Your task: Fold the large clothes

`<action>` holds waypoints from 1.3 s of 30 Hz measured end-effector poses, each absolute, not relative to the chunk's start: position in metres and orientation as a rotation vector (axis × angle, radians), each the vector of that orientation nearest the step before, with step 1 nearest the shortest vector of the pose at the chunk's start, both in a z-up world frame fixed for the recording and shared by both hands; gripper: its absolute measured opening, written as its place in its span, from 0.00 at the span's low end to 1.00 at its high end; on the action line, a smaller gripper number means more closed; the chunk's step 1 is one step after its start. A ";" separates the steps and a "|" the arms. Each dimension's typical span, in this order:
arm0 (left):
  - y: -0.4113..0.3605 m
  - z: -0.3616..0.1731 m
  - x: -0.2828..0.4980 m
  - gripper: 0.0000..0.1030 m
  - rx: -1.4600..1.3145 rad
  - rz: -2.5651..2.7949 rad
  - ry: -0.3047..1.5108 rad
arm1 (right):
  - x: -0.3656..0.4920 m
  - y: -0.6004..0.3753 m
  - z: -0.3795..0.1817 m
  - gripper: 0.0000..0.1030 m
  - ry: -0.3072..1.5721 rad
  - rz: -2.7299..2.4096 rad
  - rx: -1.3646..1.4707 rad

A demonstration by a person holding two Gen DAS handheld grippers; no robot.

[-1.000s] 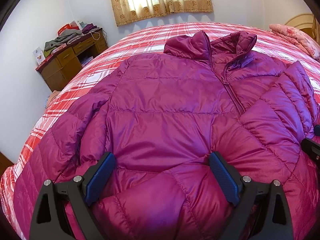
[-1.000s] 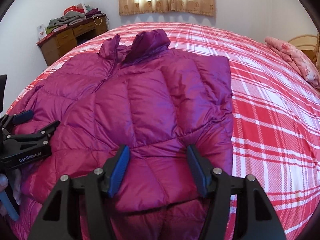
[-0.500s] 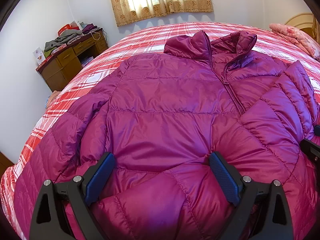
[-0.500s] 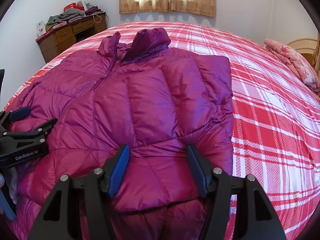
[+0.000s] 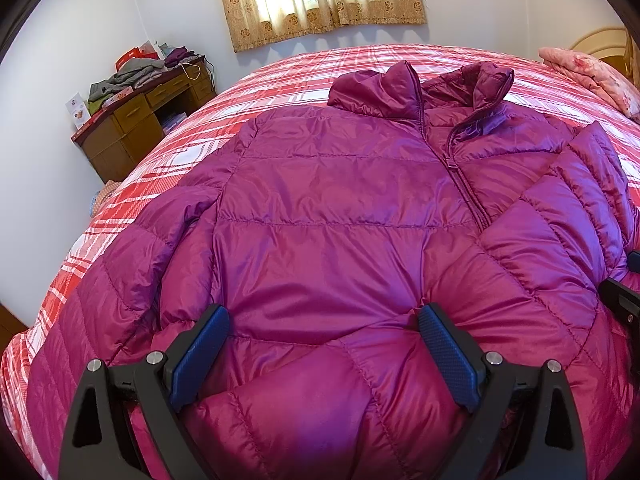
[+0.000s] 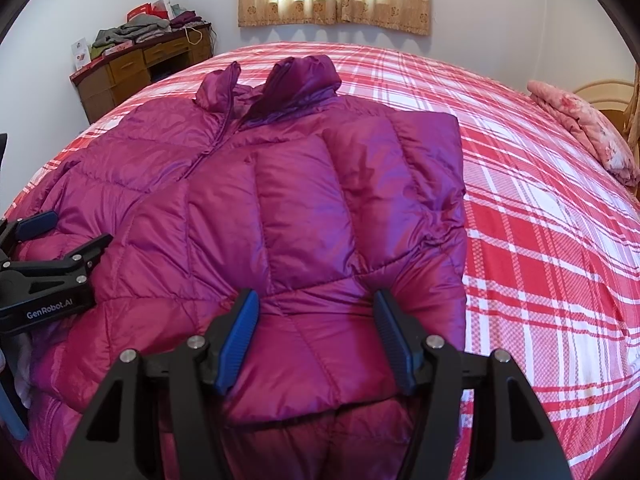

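Jacket (image 5: pixel 340 216), a purple quilted one, lies front-up on the plaid bed (image 6: pixel 540 208), collar at the far end from both grippers, hem bunched between their fingers. I judge both sit at the hem to lift it for a fold. Left gripper (image 5: pixel 324 356) stands wide with puffed fabric between its pads; whether it pinches I cannot tell. Right gripper (image 6: pixel 316 336) is about half open, likewise over fabric. Only the right view shows the far sleeve (image 6: pixel 420 168) already folded in; only the left shows the other sleeve (image 5: pixel 132 264) spread out.

My magenta quilted puffer jacket (image 5: pixel 340 216) lies front-up on the plaid bed (image 6: pixel 540 240), collar standing at the far end, one side folded inward.
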State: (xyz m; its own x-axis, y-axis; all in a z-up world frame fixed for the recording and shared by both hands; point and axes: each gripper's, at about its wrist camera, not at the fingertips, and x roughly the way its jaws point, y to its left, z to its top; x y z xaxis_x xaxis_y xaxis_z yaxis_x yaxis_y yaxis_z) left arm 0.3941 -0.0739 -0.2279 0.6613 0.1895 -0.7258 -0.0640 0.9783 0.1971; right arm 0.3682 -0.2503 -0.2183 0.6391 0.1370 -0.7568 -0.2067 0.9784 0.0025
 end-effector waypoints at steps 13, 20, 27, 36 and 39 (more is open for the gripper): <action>0.018 -0.144 0.314 0.94 0.151 0.086 0.735 | 0.319 -0.286 -0.186 0.77 0.814 0.183 0.031; 0.162 -0.171 0.253 0.94 0.090 0.355 0.831 | 0.267 -0.293 -0.197 0.77 0.837 0.179 0.042; 0.235 -0.203 0.221 0.94 -0.201 0.373 0.921 | 0.249 -0.271 -0.195 0.77 0.803 0.210 0.039; 0.211 -0.207 0.231 0.33 -0.213 0.340 0.899 | 0.230 -0.255 -0.183 0.77 0.748 0.237 -0.009; 0.201 -0.176 0.231 0.17 -0.141 0.348 0.825 | 0.230 -0.264 -0.180 0.77 0.733 0.215 0.004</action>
